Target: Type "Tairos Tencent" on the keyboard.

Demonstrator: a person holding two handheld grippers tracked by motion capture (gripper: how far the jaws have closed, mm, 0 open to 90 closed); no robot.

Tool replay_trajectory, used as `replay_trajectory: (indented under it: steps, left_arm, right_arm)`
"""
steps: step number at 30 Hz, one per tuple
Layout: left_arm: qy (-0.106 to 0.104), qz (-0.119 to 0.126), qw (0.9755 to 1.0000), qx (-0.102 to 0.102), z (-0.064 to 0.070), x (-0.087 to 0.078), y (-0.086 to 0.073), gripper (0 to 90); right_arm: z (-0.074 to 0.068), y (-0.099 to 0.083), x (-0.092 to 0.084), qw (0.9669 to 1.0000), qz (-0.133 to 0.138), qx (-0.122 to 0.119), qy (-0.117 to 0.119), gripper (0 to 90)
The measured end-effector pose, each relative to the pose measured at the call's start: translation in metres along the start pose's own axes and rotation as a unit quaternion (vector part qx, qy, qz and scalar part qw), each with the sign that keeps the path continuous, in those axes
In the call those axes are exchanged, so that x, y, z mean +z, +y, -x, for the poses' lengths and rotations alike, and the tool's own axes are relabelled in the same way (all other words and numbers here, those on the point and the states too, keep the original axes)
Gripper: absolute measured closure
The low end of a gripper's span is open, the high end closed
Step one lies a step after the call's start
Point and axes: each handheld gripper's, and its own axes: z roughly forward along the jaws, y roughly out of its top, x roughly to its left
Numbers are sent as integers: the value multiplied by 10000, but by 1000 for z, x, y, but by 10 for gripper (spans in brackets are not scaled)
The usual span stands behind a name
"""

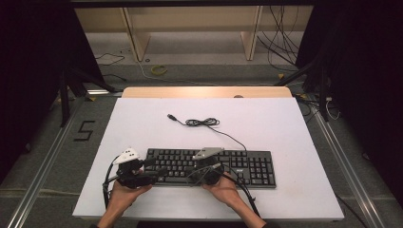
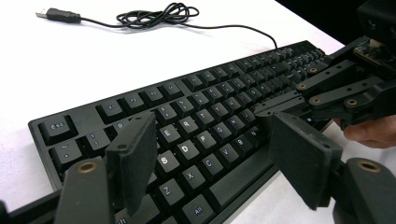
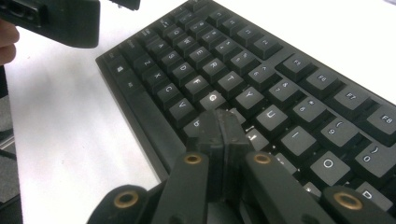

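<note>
I judged the step in hand to be pressing keys on the black keyboard (image 1: 209, 166) with the right gripper (image 3: 223, 122), its jaws pressed flat together into one blunt tip. To do that well I wanted to come down straight onto the middle of a single key, lightly, because a closed tip that broad could easily catch a neighbouring key. I also meant to keep the left gripper (image 2: 210, 158) clear of the row being worked.

In the right gripper view, the closed tip sat over the letter rows, right in front of the G key (image 3: 213, 98) and between the V and U keys; I could not tell whether it was touching a key or hovering just above. The left gripper had its jaws wide apart, holding nothing, and the keyboard's left-hand letter block lay between and beyond them, with the D key (image 2: 185, 149) roughly midway. The keyboard's cable (image 2: 159, 14) lay coiled on the white table (image 1: 285, 123), well beyond both grippers.
</note>
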Motion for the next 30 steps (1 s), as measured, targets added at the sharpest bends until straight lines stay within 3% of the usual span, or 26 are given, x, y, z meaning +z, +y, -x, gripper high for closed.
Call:
replay_trajectory:
  steps: [12, 30]
  left_arm:
    - [-27, -15, 10000, 46, 1, 1, -1, 312]
    - [13, -8, 10000, 54, 0, 1, -2, 314]
  right_arm:
    - [0, -3, 7, 9998, -157, -41, -66, 900]
    - [0, -3, -1, 9999, 39, 106, -38, 854]
